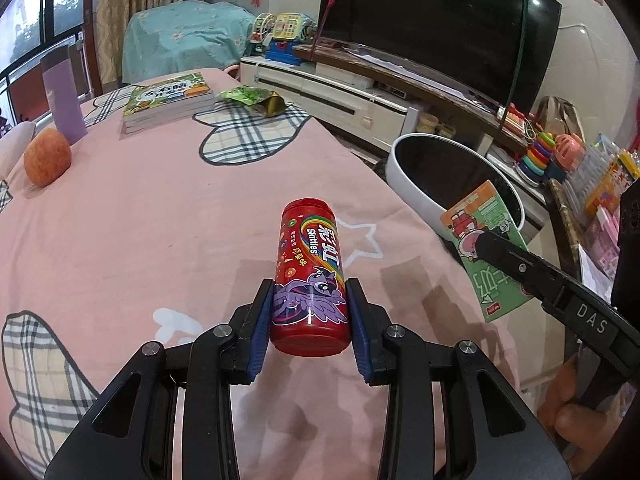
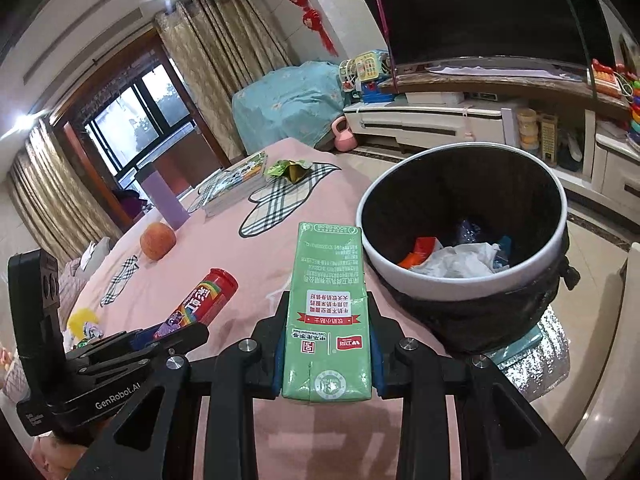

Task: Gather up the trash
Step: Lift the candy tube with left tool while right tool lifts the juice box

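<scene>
My left gripper (image 1: 310, 312) is shut on a red Skittles can (image 1: 309, 276), held just above the pink tablecloth (image 1: 160, 220). My right gripper (image 2: 326, 344) is shut on a green milk carton (image 2: 328, 308), held above the table's edge beside the white-rimmed trash bin (image 2: 464, 284). The bin holds crumpled paper and wrappers. The carton (image 1: 486, 248) and bin (image 1: 408, 184) also show in the left wrist view, to the right. The can (image 2: 204, 300) shows in the right wrist view at left. A green and gold snack wrapper (image 1: 256, 100) lies at the table's far side.
A stack of books (image 1: 168, 100), a purple tumbler (image 1: 64, 96) and an orange-red fruit (image 1: 47, 158) stand on the far left of the table. A TV (image 1: 440, 28) and a low cabinet with toys lie beyond. A yellow wrapper (image 2: 82, 324) lies at the left.
</scene>
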A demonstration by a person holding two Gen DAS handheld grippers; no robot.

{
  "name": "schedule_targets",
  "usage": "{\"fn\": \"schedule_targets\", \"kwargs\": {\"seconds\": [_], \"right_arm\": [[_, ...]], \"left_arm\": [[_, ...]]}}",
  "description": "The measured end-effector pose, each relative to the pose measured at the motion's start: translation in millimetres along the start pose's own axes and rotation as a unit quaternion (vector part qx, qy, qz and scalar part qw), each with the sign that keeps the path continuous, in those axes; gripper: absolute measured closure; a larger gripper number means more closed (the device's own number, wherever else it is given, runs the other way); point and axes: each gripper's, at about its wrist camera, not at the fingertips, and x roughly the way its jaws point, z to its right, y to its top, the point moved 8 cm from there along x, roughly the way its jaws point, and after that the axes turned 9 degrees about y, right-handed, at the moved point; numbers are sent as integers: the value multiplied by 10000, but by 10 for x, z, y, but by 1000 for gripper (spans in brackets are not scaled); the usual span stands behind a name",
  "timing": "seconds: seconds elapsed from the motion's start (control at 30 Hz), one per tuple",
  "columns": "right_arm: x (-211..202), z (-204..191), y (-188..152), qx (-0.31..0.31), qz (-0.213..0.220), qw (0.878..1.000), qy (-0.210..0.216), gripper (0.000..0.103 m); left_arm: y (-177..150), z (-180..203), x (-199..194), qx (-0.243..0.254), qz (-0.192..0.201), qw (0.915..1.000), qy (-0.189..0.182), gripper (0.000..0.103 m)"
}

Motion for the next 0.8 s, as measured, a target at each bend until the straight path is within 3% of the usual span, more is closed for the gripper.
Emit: {"fn": "schedule_targets", "kwargs": {"seconds": [0.53, 0.8], "right_arm": [[-13, -27, -30, -31, -62, 10000, 4, 71], [117, -64, -116, -126, -295, 9995, -55, 71]], "left_arm": [[-10, 17, 18, 8, -21, 10000, -47, 69], [-85, -31, 153, -22, -143, 9999, -5, 69]]}}
